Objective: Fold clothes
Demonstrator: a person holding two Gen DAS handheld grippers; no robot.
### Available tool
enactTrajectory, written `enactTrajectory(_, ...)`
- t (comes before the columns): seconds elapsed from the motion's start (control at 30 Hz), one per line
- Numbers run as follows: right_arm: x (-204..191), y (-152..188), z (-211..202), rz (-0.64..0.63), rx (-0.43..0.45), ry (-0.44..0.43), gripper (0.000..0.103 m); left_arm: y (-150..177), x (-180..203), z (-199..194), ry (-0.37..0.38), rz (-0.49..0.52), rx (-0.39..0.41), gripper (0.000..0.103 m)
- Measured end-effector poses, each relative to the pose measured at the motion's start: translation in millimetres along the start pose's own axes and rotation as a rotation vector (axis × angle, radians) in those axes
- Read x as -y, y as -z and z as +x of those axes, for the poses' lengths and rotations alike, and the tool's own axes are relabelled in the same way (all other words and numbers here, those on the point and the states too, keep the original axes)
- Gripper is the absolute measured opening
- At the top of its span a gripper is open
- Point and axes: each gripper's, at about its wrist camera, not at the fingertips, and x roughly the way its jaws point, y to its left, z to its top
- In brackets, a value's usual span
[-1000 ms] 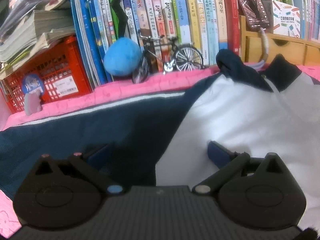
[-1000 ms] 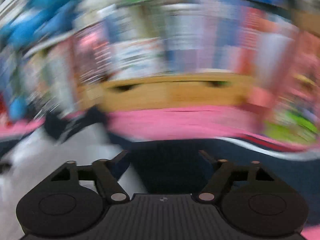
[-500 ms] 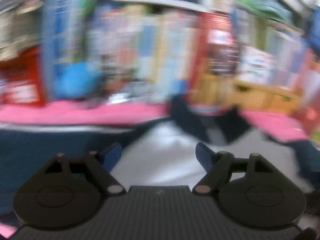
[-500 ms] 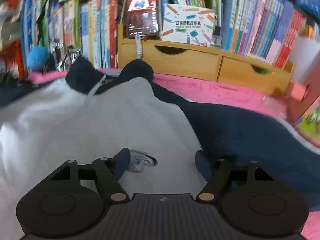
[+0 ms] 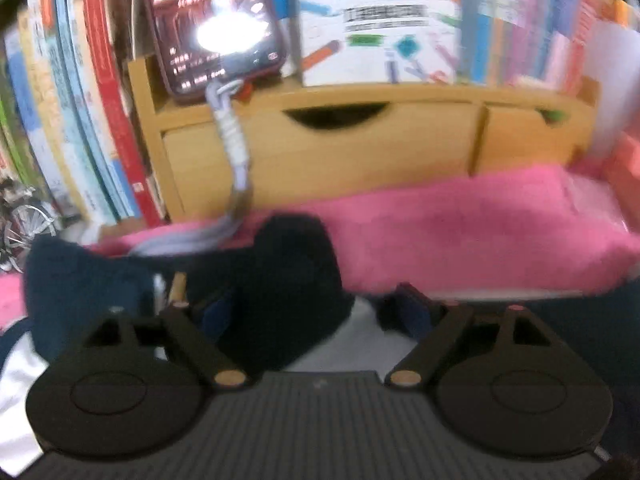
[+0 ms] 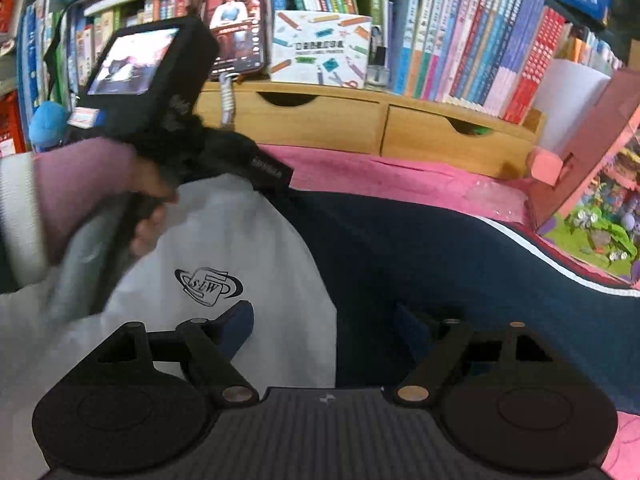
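A white shirt [image 6: 224,248] with navy sleeves [image 6: 432,248] and a navy collar [image 5: 280,272] lies flat on a pink cloth [image 6: 400,180]. A logo [image 6: 208,285] is printed on its chest. My left gripper [image 5: 316,314] is open with its jaws on either side of the right collar flap; the left gripper also shows in the right wrist view as a black body [image 6: 152,92] in a hand over the collar. My right gripper [image 6: 324,326] is open, low over the seam between the white chest and the navy sleeve.
A wooden drawer unit [image 6: 360,120] stands just behind the shirt, with a phone [image 5: 218,28], a white box [image 6: 320,50] and rows of books [image 6: 480,44] on it. A colourful box [image 6: 592,216] stands at the right. A blue ball [image 6: 48,122] lies at the left.
My left gripper has swung right from the left sleeve to the collar. My right gripper has steadied over the chest and sleeve seam. Both stayed open.
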Motion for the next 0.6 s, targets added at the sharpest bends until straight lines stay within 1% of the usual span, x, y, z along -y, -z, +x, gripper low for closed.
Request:
enactTrajectory(0.03, 2, 0, 2, 0.007, -0.008, -0.001, 0.081, -4, 2, 6, -0.038, 0.012, 0.011, 0.086)
enactTrajectory(0.07, 3, 0, 5, 0.014, -0.017, -0.002, 0.081, -8, 2, 12, -0.067, 0.003, 0.015, 0.086)
enactTrajectory(0.13, 6, 1, 8, 0.023, -0.027, -0.003, 0.082, -15, -3, 18, -0.101, -0.057, -0.009, 0.083)
enactTrajectory(0.17, 7, 2, 10, 0.026, -0.030, -0.003, 0.084, -17, -4, 17, -0.117, -0.069, -0.015, 0.074)
enactTrajectory(0.2, 9, 2, 11, 0.033, -0.029, -0.006, 0.084, -15, -5, 11, -0.118, -0.063, -0.003, 0.067)
enactTrajectory(0.27, 13, 2, 11, 0.053, -0.025, -0.016, 0.085, -9, -6, -10, -0.096, -0.037, 0.050, 0.067)
enactTrajectory(0.33, 17, 1, 11, 0.078, -0.017, -0.029, 0.085, 4, -11, -44, -0.055, -0.001, 0.123, 0.070)
enactTrajectory(0.4, 23, 1, 9, 0.109, -0.003, -0.045, 0.085, 21, -17, -75, -0.018, 0.044, 0.160, 0.076)
enactTrajectory(0.43, 26, 0, 8, 0.127, 0.006, -0.052, 0.085, 29, -20, -85, -0.010, 0.068, 0.158, 0.077)
enactTrajectory(0.5, 32, -1, 6, 0.168, 0.021, -0.065, 0.085, 39, -26, -94, -0.022, 0.096, 0.132, 0.077)
enactTrajectory(0.6, 41, -3, 5, 0.225, 0.050, -0.063, 0.085, 58, -42, -97, -0.076, 0.090, 0.092, 0.076)
